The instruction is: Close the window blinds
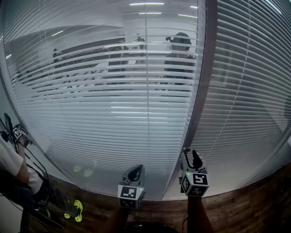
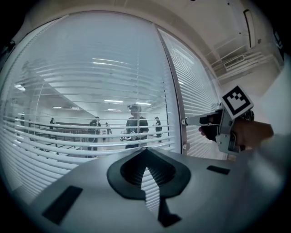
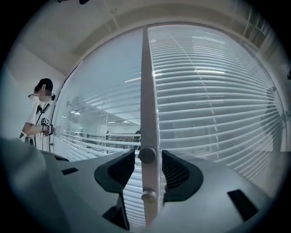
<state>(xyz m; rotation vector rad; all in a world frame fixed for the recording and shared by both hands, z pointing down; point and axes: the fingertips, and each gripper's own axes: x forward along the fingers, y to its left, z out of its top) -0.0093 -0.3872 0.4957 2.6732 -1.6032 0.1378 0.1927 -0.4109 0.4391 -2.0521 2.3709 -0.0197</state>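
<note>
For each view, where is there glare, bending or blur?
Head view: the fisheye lens bows the white horizontal blind slats; bright ceiling-light streaks glare at the top. Left gripper view: the left gripper is slightly soft near the lens. Right gripper view: the grey vertical window post is sharp, with dark corners around the round picture.

The wooden floor (image 1: pixel 254 210) bears a person's yellow-green shoes (image 1: pixel 77 210) at left.

We log: wood-plank floor (image 1: pixel 236 214) | tall windows (image 1: pixel 113 68) split by a grey mullion (image 1: pixel 202 91) | strip lights (image 2: pixel 112 101) beyond the glass | white wall (image 3: pixel 27 68) at left
</note>
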